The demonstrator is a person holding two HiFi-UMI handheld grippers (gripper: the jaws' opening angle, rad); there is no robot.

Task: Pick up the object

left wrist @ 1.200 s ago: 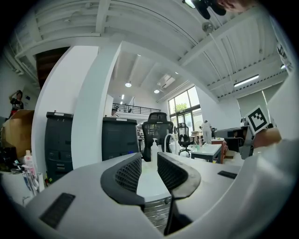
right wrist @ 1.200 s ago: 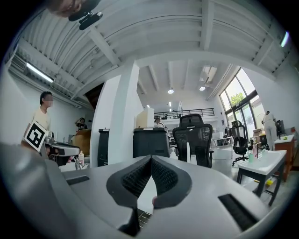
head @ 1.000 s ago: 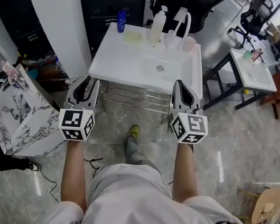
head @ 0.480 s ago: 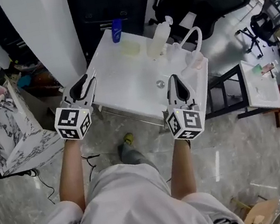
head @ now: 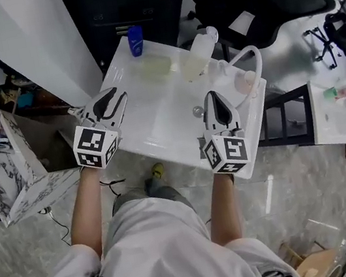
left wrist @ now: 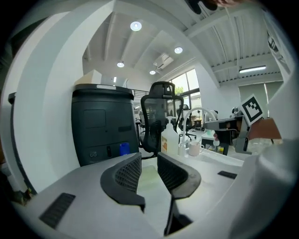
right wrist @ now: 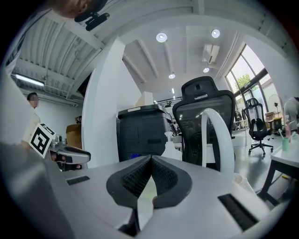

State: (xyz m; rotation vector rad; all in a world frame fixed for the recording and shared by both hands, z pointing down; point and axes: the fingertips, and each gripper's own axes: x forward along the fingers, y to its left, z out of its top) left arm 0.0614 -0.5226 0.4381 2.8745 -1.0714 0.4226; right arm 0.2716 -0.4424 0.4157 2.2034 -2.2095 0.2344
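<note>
We count 2 grippers at the near side of 1 glossy white rectangular basin (head: 158, 127). The left gripper (head: 113, 97) (left wrist: 148, 161) has its ribbed black jaws slightly apart, nothing between. The right gripper (head: 213, 95) (right wrist: 150, 161) has its jaws meeting at the tips, empty. Along the far edge stand 1 blue bottle (head: 136, 41), 1 clear pump bottle (head: 200, 50) and 1 arched white faucet (head: 248, 55). 1 flat pale-green bar (head: 153, 69) lies between the bottles. Which is the object we cannot tell.

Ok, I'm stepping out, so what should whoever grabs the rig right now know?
Left gripper: fingers apart, empty, over the sink's near-left edge.
Right gripper: fingers together, empty, over the sink by the drain.
Blue bottle, pump bottle and pale green block sit along the far rim, untouched.
Done: nothing lifted.
Left: grasp the object and lift.
</note>
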